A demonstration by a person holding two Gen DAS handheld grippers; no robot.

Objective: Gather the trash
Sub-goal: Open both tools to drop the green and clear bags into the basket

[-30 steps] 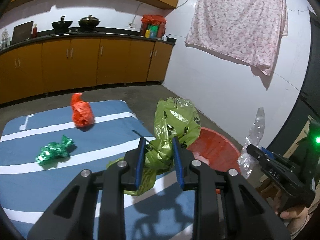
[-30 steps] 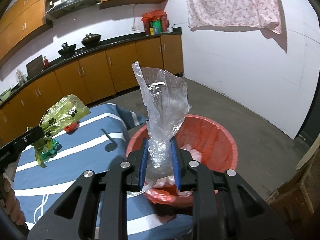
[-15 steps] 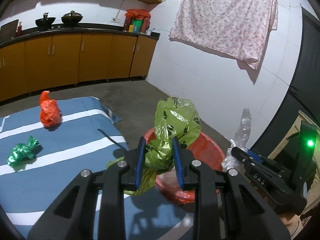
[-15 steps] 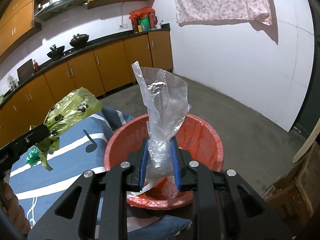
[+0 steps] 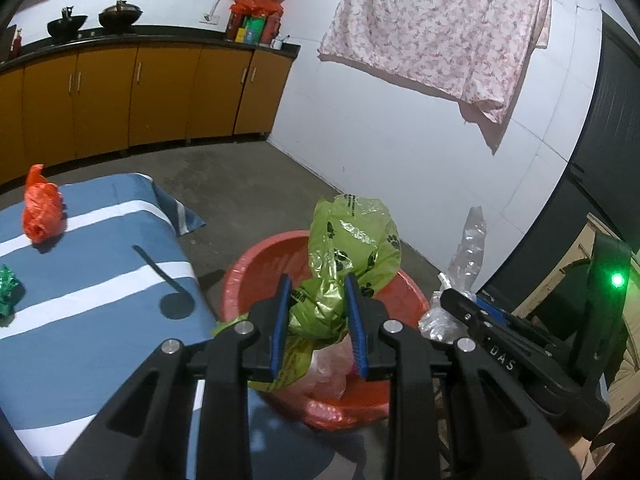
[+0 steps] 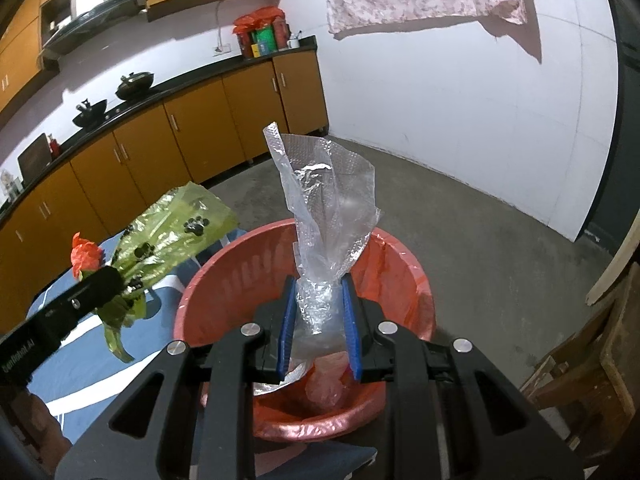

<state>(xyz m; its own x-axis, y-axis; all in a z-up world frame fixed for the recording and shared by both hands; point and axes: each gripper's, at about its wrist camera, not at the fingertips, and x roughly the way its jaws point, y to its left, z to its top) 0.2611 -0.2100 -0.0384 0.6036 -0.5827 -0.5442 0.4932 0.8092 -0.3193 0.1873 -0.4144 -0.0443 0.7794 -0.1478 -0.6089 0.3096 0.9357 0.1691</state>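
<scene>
My left gripper [image 5: 316, 286] is shut on a crumpled green bag with black paw prints [image 5: 352, 240], held above the red basin [image 5: 248, 268]. In the right wrist view the same green bag [image 6: 172, 232] hangs at the basin's left edge. My right gripper [image 6: 318, 286] is shut on a clear bubble-wrap bag [image 6: 328, 200], which stands up over the red basin [image 6: 404, 252]. Pale plastic trash lies in the basin's bottom. On the blue striped cloth [image 5: 88, 280] lie an orange bag [image 5: 40, 208] and a green foil wrapper [image 5: 6, 294].
The basin stands on the concrete floor beside the cloth's right edge. Orange cabinets [image 5: 140, 92] with a dark counter and pots run along the back wall. A floral sheet [image 5: 440, 28] hangs on the white wall. A wooden frame [image 6: 592, 352] stands at the right.
Both grippers have moved right and down with their bags, from beside the basin to over it. The cloth and its litter have slid to the left of the left wrist view.
</scene>
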